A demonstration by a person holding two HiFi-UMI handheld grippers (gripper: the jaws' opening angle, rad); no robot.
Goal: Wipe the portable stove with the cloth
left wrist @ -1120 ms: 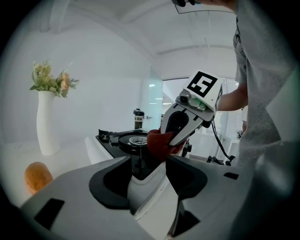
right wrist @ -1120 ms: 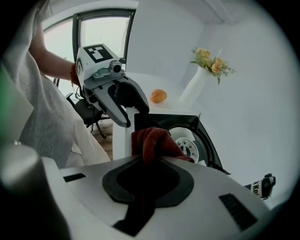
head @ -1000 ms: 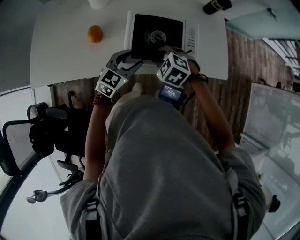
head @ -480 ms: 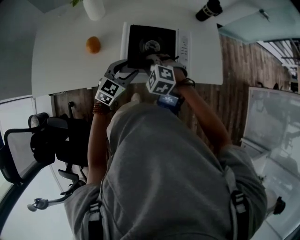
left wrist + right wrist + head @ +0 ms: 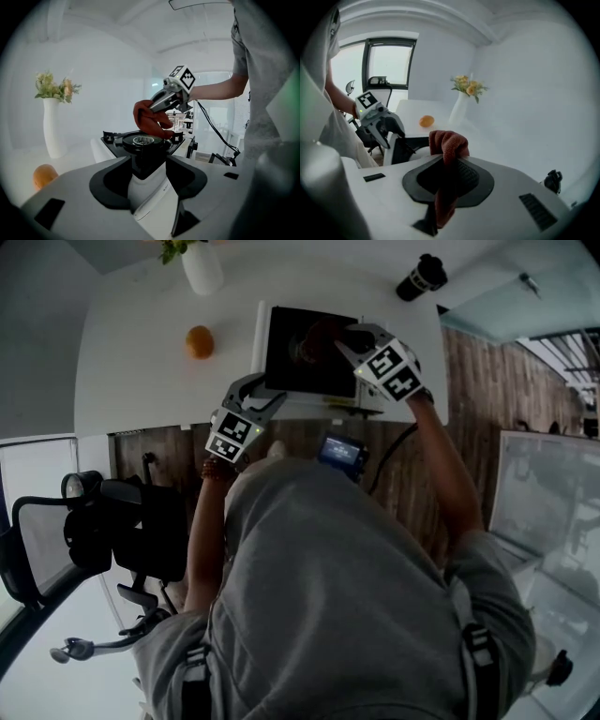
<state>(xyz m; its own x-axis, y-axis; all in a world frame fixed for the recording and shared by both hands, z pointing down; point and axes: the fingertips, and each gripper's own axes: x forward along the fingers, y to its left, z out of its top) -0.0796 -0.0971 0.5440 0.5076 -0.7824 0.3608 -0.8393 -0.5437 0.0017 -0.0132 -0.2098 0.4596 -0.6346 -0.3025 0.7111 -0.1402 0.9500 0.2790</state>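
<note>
The right gripper has moved from the near edge of the portable stove to above its burner. Its jaws are closed on the red cloth, which hangs just below them, so wiping can probably begin. The left gripper has stayed in place, its jaws wide apart around the stove's corner. The worktop carries one stove, one cloth, one orange and one vase.
</note>
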